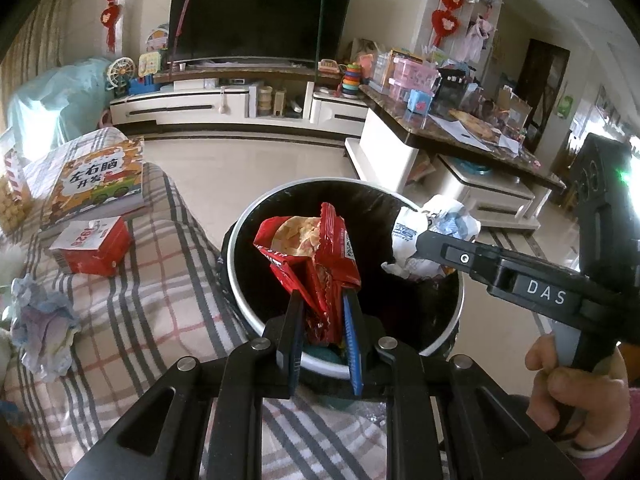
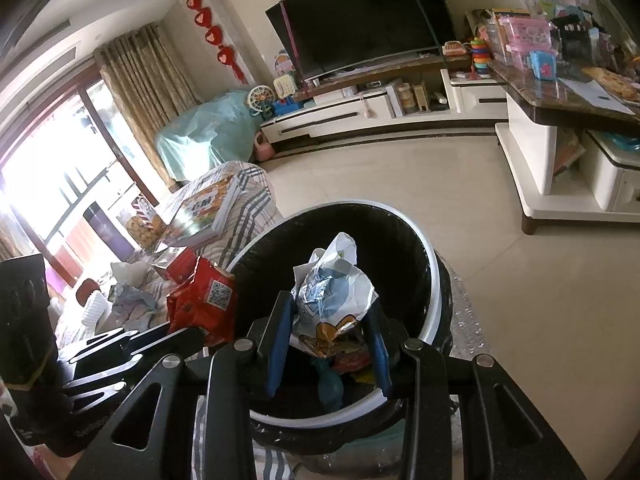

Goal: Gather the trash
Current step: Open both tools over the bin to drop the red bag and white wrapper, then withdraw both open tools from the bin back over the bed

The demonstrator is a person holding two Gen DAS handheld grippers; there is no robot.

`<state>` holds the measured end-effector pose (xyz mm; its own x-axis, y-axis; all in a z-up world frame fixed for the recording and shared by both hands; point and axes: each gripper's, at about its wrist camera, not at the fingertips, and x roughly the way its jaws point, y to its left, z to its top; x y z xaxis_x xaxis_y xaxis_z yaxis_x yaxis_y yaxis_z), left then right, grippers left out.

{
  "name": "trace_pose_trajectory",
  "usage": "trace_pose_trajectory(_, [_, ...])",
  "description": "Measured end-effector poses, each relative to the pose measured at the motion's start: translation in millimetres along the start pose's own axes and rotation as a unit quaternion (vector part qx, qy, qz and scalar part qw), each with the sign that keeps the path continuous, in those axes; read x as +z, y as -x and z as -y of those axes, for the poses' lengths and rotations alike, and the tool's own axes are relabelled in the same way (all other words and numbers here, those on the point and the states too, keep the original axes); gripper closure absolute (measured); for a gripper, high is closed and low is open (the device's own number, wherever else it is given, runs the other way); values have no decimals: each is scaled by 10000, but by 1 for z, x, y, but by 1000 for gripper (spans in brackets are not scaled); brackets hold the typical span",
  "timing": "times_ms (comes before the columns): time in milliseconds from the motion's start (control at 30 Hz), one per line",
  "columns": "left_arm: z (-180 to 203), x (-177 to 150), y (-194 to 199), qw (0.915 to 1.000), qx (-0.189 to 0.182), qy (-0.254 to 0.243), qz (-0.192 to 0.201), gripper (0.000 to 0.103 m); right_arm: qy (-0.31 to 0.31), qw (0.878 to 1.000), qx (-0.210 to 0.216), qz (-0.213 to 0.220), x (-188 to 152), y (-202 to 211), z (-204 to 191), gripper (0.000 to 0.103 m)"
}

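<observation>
Trash bin (image 1: 240, 240), black-lined, standing beside the plaid-covered sofa (image 1: 160, 280): both wrappers are hanging over its mouth, not yet dropped, while a crumpled tissue (image 1: 40, 328) and a red carton (image 1: 90, 246) are lying on the sofa beside the bin, seemingly still to collect. Left tool (image 1: 322, 300) is pinching the red snack bag (image 1: 308, 248) narrowly, angling down over the bin's near rim. Right tool (image 2: 330, 320) is clamping the crumpled white-and-blue wrapper (image 2: 334, 288), tilting down above the bin.

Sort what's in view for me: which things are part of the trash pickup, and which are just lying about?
Part of the job:
- red snack bag, in left gripper
- white wrapper, in right gripper
- trash bin
- crumpled paper on the blanket

Lying about:
- picture book
- red box
- television
</observation>
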<state>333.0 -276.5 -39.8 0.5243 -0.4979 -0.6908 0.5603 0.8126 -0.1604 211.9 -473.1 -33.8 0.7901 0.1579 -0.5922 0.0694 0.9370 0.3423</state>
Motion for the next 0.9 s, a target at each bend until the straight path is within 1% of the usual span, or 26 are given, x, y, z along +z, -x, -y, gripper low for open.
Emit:
trace_pose_trajectory(200, [5,4,-8,10000,-61,-61,-49,85,-48,10000,5,-67,2,-7,4,67])
trace_pose_trajectory(300, [6,6,-12,9999,-77,-25,-83,84,-54,9999,14,-100,3,-10,4,64])
trace_pose_trajectory(400, [10,7,-14,9999,-50,-1,-133,79,-83,9999,12,-132,5,-14,5,62])
trace_pose_trajectory(433, [10,7,-13,9999,-4,18,-128,70,-98,9999,18,-139,6,-15,6,59])
trace_pose_trajectory(467, [10,6,-12,9999,16,39,-109,59,-119,9998,12,-148,7,-15,6,55])
trace_pose_trajectory(500, [11,6,-10,10000,31,56,-63,57,-133,9998,18,-147,7,-15,7,53])
trace_pose_trajectory(567, [10,4,-7,9999,54,74,-46,56,-170,9998,32,-141,7,-14,7,42])
trace_pose_trajectory(600, [9,2,-5,9999,58,107,-43,55,-181,9997,36,-133,7,-13,7,40])
trace_pose_trajectory(667, [7,-1,-1,9999,78,152,-27,50,-181,9998,19,-102,6,-11,6,32])
trace_pose_trajectory(767, [3,-10,7,9996,117,243,-1,47,-157,9999,0,-64,4,-7,3,25])
trace_pose_trajectory(900, [-1,-22,20,9991,114,407,29,45,-138,9999,20,-18,0,-1,-4,22])
